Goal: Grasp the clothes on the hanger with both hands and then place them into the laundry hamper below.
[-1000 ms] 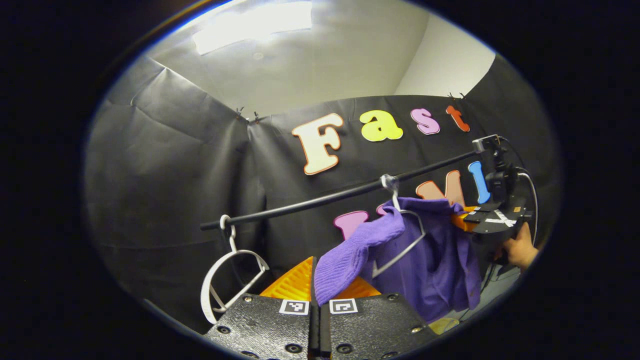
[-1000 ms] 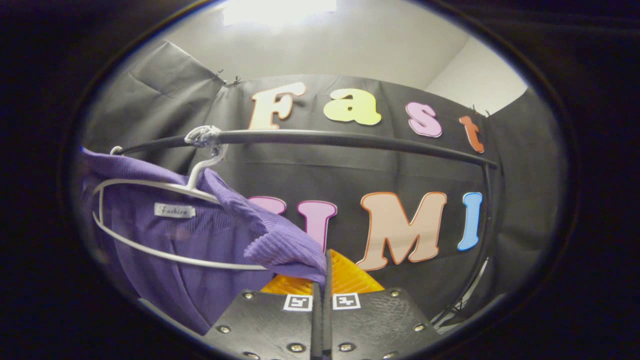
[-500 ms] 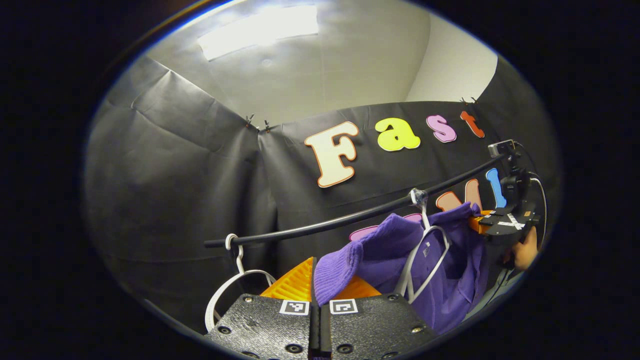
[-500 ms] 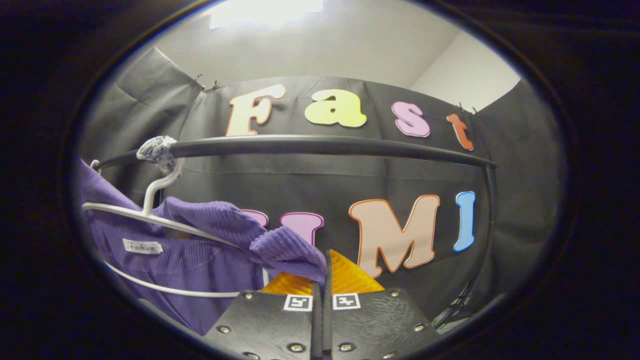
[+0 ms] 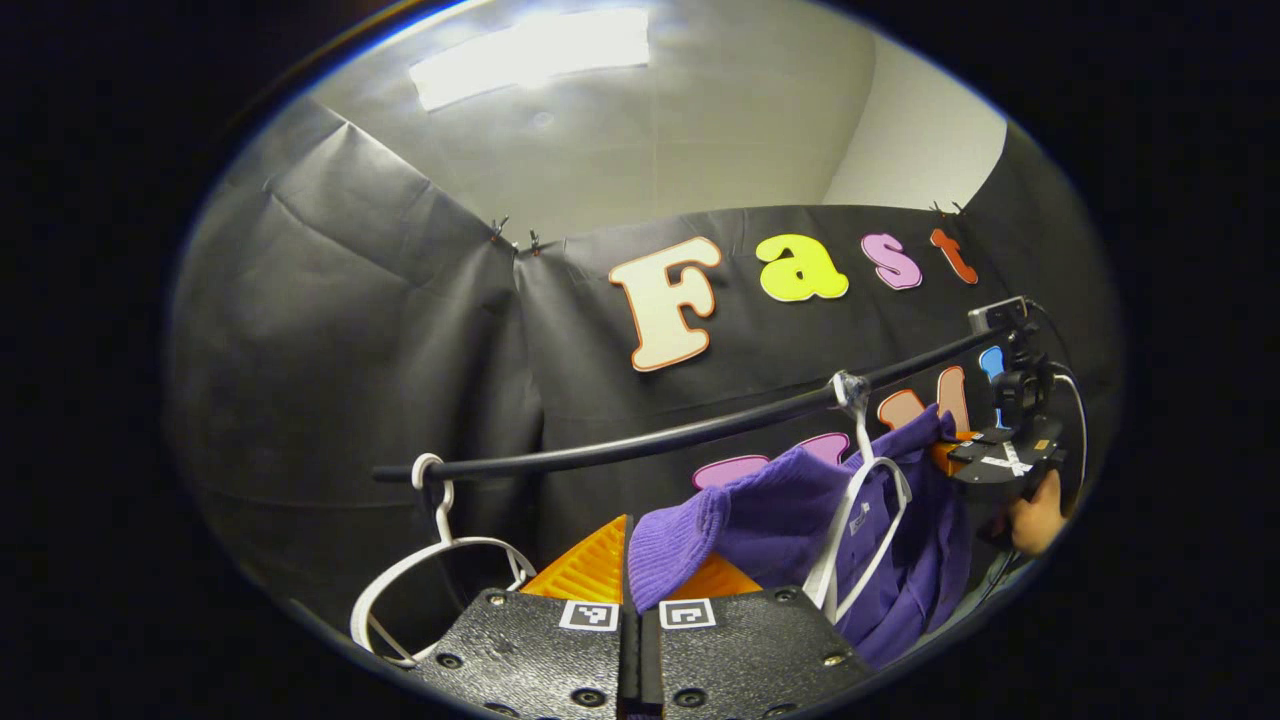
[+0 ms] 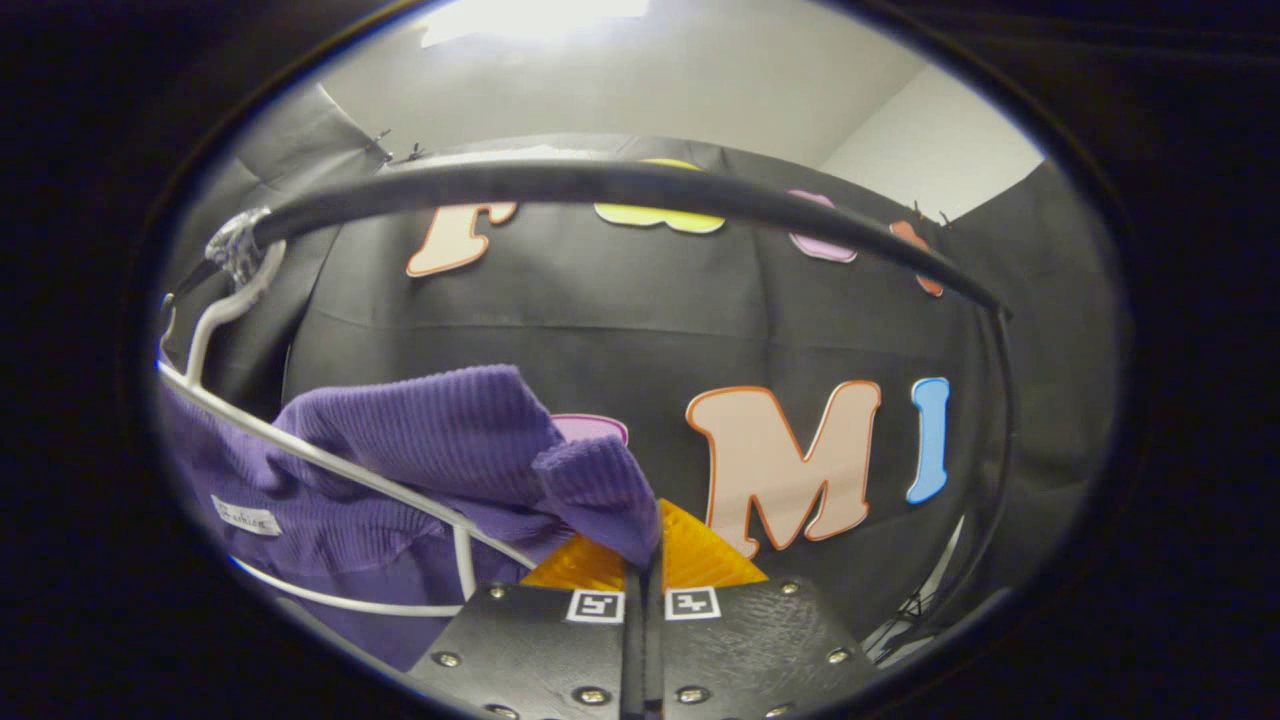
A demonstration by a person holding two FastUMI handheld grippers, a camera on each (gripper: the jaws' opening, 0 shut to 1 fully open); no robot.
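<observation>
pinching down hard, your left hand-held gripper (image 5: 628,565) has its two fingers closed tight on a fold of the purple sweater (image 5: 790,510), the ribbed knit bunching up right between the tips in the left gripper view. your right hand-held gripper (image 6: 648,560) is doing the same on its side, fingers closed on a ribbed edge of that sweater (image 6: 440,440), with the cloth rising out of the pinch in the right gripper view. the sweater hangs stretched between your two grips, partly draped over the white hanger (image 5: 858,520), whose hook sits on the black rail (image 5: 640,440). in the right gripper view the hanger's white wire (image 6: 330,465) crosses in front of the purple knit and its hook end meets the rail (image 6: 620,185) at the upper left, the rail arching close overhead. a small label (image 6: 244,517) shows on the inside of the garment, lower left. out at the far right of the left gripper view you can see your other hand-held gripper (image 5: 948,452) tucked against the sweater's far shoulder, with a hand (image 5: 1035,520) gripping it beneath. a second white hanger (image 5: 430,580), bare, dangles from the rail's left end, well apart from the sweater. a ceiling light (image 5: 530,55) glows above the booth wall.
</observation>
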